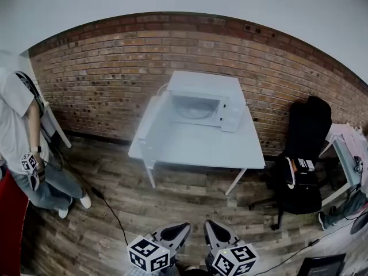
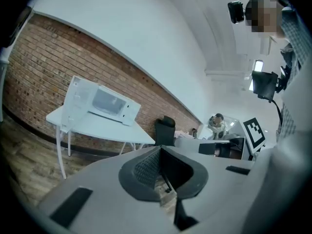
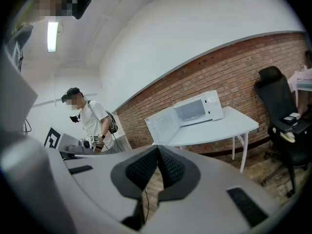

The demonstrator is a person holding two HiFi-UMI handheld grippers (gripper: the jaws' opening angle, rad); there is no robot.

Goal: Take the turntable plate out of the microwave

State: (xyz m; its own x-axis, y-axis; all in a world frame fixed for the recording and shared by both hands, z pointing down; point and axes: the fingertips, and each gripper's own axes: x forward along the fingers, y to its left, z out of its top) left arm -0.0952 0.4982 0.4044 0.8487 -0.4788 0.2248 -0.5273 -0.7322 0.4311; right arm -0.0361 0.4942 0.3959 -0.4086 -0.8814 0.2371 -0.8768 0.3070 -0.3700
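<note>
The microwave [image 1: 201,96] stands at the back edge of the white table [image 1: 201,148], against the brick wall, with its door [image 1: 148,125] swung wide to the left. The turntable plate [image 1: 194,110] lies inside the oven, showing as a pale disc on its floor. Both claws hang low, well apart from the table. The left gripper [image 1: 181,230] and the right gripper [image 1: 214,229] each have their jaws pressed together with nothing between them. The step in hand looks like the approach, so none of the task is done yet. To do it well, walk up to the table's front edge and spread one claw's jaws before it enters the oven. Keep clear of the open door, take the plate by its near rim, and lift it slightly off its hub. Then draw it out level, with the other claw ready to steady it.
</note>
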